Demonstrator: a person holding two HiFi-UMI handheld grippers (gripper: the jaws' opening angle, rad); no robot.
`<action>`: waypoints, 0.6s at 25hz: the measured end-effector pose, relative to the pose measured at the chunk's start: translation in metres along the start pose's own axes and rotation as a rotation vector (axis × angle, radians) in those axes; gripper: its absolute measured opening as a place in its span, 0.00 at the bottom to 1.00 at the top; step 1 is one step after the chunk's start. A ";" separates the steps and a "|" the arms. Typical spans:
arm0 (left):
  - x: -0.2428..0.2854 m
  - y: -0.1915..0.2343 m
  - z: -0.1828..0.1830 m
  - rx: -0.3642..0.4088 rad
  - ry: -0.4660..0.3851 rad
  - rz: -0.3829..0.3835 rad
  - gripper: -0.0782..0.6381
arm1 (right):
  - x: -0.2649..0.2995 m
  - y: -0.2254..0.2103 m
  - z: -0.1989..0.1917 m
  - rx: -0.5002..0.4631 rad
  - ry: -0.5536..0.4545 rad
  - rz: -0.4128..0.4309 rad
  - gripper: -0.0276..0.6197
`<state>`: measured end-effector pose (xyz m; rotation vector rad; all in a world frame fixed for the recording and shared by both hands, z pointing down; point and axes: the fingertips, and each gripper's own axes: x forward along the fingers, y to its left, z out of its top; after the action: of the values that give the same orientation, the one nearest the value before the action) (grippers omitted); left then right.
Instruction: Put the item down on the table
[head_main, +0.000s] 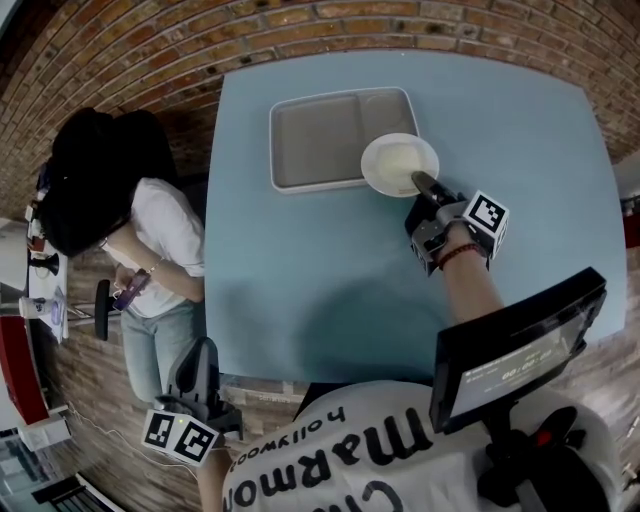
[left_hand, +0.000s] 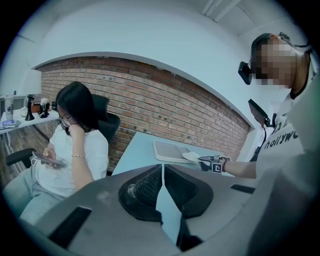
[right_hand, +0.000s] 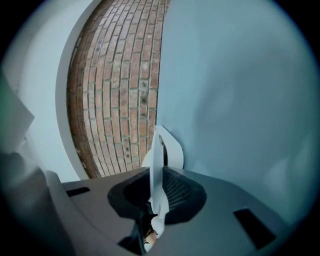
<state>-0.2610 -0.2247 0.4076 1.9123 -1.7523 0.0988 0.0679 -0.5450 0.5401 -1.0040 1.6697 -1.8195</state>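
A round white plate (head_main: 398, 163) is pinched at its near rim by my right gripper (head_main: 420, 183), which is shut on it. The plate overlaps the right end of a grey tray (head_main: 320, 140) at the far side of the light blue table (head_main: 300, 290). In the right gripper view the plate (right_hand: 159, 160) runs edge-on between the pads. I cannot tell whether it rests on anything. My left gripper (head_main: 198, 365) hangs off the table's near left corner, shut with nothing in it. From there I see the tray (left_hand: 167, 151), the plate (left_hand: 190, 156) and the right gripper (left_hand: 205, 160).
A person (head_main: 140, 240) sits at the table's left side looking at a phone. A brick wall (head_main: 420, 30) stands behind the table. A dark screen on a stand (head_main: 515, 345) sits by the near right corner. A side shelf with small items (left_hand: 20, 112) is far left.
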 end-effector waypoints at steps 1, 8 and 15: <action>0.000 0.000 -0.001 0.000 0.001 0.000 0.14 | 0.001 0.001 0.001 -0.009 -0.003 -0.006 0.11; -0.002 -0.001 -0.005 -0.003 0.007 0.003 0.14 | 0.005 0.001 0.008 -0.139 -0.015 -0.094 0.11; -0.003 -0.003 -0.003 -0.006 0.007 0.005 0.14 | 0.006 0.005 0.010 -0.434 0.000 -0.242 0.12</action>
<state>-0.2576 -0.2208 0.4085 1.9011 -1.7512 0.1027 0.0715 -0.5568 0.5360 -1.4387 2.0719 -1.6247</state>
